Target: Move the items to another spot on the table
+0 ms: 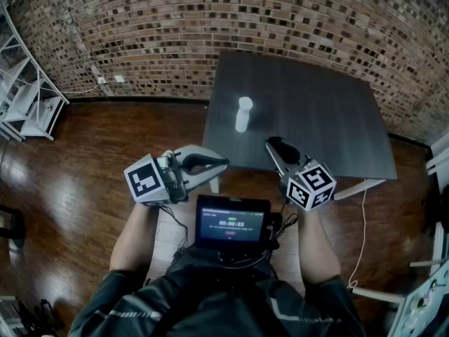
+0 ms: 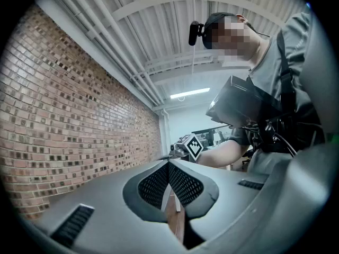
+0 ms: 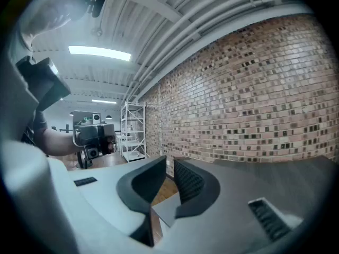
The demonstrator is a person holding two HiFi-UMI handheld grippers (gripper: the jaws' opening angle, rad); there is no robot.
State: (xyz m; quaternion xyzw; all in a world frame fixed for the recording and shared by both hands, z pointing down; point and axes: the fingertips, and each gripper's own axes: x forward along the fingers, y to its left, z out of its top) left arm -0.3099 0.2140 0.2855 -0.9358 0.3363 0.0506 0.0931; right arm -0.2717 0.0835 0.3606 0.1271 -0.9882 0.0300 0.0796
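One white bottle-like item (image 1: 243, 114) stands upright on the dark grey table (image 1: 323, 118), left of its middle. My left gripper (image 1: 223, 164) hovers over the wooden floor just off the table's near left corner, pointing right, jaws shut and empty. In its own view the fingertips (image 2: 168, 164) meet. My right gripper (image 1: 270, 143) sits above the table's near edge, to the near right of the white item and apart from it. Its pads (image 3: 186, 181) stand a narrow slit apart with nothing between them. The white item shows in neither gripper view.
A brick wall (image 1: 210, 27) runs behind the table. White shelving (image 1: 28, 97) stands at the far left, also in the right gripper view (image 3: 132, 131). A screen (image 1: 231, 223) hangs on the person's chest. A cable (image 1: 361, 237) trails on the floor by the table's right leg (image 1: 358, 187).
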